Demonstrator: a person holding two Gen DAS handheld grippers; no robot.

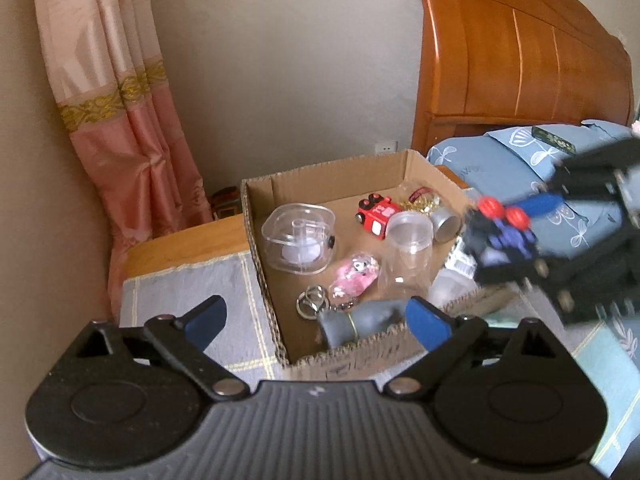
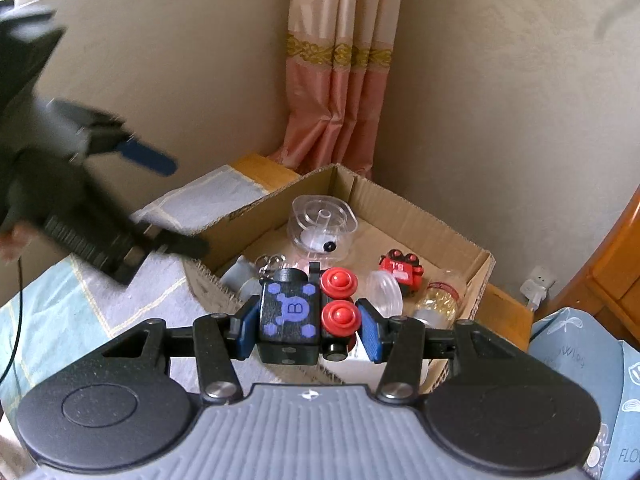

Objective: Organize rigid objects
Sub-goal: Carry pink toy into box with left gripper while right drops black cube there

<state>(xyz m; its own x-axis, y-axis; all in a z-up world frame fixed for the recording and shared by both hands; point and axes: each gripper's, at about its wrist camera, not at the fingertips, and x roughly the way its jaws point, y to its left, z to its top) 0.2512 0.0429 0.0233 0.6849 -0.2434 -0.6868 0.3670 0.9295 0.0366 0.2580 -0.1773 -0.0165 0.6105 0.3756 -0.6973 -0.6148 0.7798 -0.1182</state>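
Observation:
A cardboard box [image 1: 340, 176] [image 2: 448, 220] stands on a cloth-covered table and holds small objects. My right gripper [image 2: 308, 330] is shut on a black toy block with purple marks and red wheels [image 2: 308, 312], held above the box's near edge; it also shows blurred in the left wrist view [image 1: 500, 236]. My left gripper [image 1: 316, 320] is open and empty, just short of the box's near wall. In the box lie a clear plastic case [image 1: 298, 240], a red toy car [image 1: 376, 214], a clear round jar [image 1: 408, 240], a pink keychain [image 1: 356, 276] and a grey cylinder [image 1: 360, 322].
A wooden headboard [image 1: 520, 48] and a blue pillow [image 1: 500, 160] are to the right. A pink curtain [image 1: 120, 120] hangs at the room corner. The grey checked cloth [image 1: 192, 292] covers the table left of the box. A wall socket [image 2: 538, 284] is behind the box.

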